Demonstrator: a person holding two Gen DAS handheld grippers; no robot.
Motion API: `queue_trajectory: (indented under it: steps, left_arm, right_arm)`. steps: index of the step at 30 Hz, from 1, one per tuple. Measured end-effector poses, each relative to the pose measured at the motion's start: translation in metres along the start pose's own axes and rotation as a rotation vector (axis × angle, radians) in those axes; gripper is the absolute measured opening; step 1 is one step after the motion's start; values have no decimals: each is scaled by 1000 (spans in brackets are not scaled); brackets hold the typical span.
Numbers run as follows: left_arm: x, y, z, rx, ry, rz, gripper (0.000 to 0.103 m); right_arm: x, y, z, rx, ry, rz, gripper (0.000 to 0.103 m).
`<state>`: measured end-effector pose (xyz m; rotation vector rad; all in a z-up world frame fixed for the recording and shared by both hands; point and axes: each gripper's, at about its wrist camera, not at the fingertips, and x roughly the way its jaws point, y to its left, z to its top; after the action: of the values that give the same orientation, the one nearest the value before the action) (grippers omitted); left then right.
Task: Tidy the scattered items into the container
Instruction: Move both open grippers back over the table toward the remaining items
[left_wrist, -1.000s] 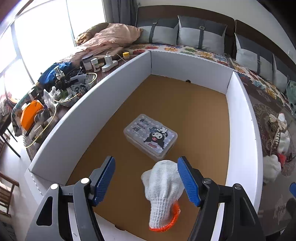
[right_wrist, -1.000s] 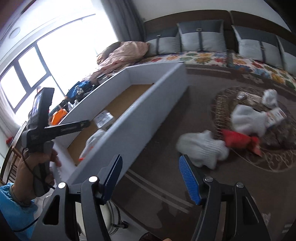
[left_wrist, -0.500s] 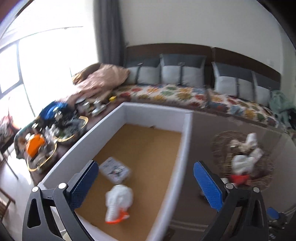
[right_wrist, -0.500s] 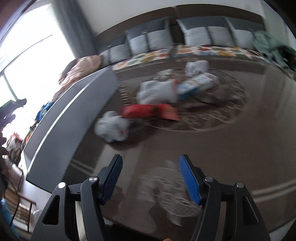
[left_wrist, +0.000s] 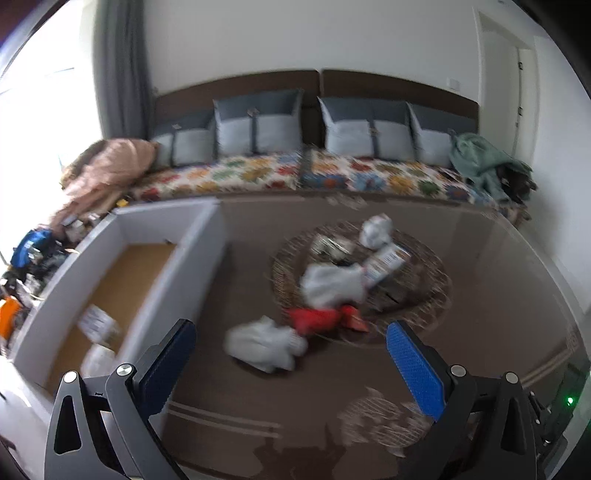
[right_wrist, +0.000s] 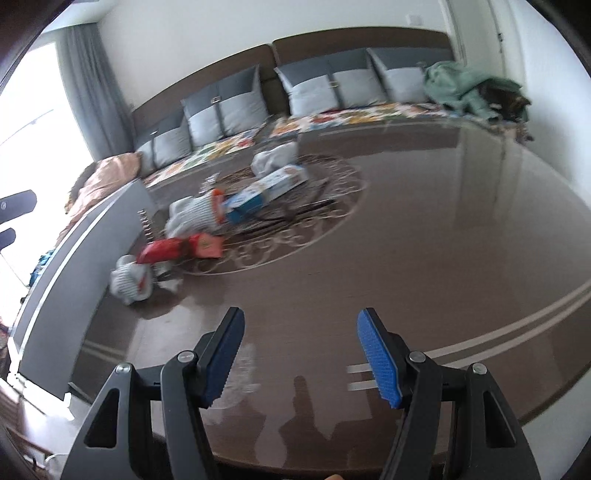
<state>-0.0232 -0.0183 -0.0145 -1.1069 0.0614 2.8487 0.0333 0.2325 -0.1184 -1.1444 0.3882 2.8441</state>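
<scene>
1. The left hand-held gripper (left_wrist: 286, 363) is spread wide with nothing between its blue pads; it hangs above the brown bench (left_wrist: 480, 295), touching nothing.
2. The right hand-held gripper (right_wrist: 301, 354) is likewise released and empty, over a bare stretch of the bench near its front edge.
3. The white-walled container (left_wrist: 201, 258) sits at the left end of the bench. On its tan floor lie a clear printed box (left_wrist: 98, 325) and, nearer the camera, a white glove (left_wrist: 98, 360); blur hides which way either points.
4. Just ahead of the left hand-held gripper, outside the container wall, lies a crumpled white glove (left_wrist: 264, 345), its long axis running roughly left to right.
5. Touching its far right end is a red snack packet (left_wrist: 321, 319), also lying crosswise.
6. Behind that, on the round patterned ring of the bench, lie a larger white glove (left_wrist: 332, 284), a blue-and-white carton (left_wrist: 386, 262) angled up to the right, and a small white bundle (left_wrist: 376, 229).
7. In the right wrist view the carton's (right_wrist: 269, 188) long axis slants from lower left to upper right.
</scene>
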Motion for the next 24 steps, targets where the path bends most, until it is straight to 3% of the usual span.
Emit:
queue_trajectory:
  steps: [5,10,18,24]
  left_arm:
    - [38,-34,-40,-23,150,-145,103]
    - [80,-55,-76,-55,295,-226,103]
    - [99,-65,-91,9,284,-122,103]
    - [110,-53,-104,17,304,-85,103]
  right_arm:
    - [5,-16,-3,36,19,-53,65]
    - [12,-28,-7,68,47,-97,65]
    - [24,-33,-12,68,100,-135,65]
    - [27,-33,-15,61,115,-151,65]
